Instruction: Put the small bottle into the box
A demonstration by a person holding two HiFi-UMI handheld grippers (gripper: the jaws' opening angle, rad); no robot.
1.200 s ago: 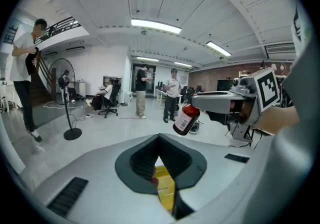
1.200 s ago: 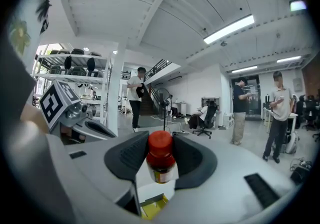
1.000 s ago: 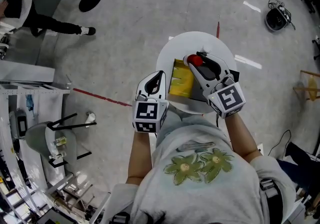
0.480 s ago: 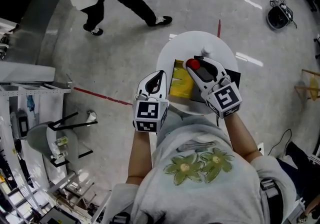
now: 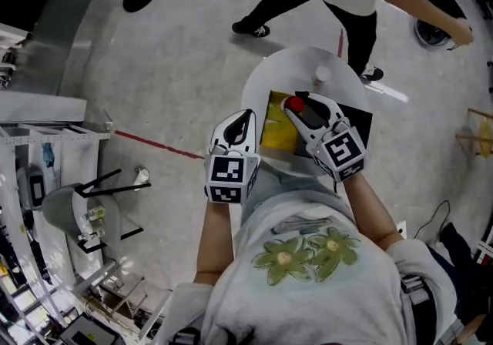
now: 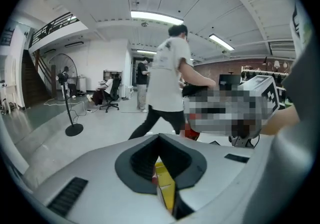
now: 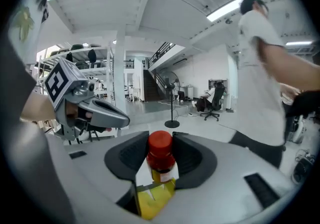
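The right gripper (image 5: 299, 105) clamps the small bottle (image 7: 161, 157) (red cap upward) between its jaws, directly over the yellow box (image 5: 279, 129) on the round white table (image 5: 258, 83). The left gripper (image 5: 248, 118) pinches the box's edge

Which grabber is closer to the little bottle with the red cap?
The right gripper: its jaws are clamped on the bottle, just above the yellow box. The left gripper pinches the box's left edge, apart from the bottle.
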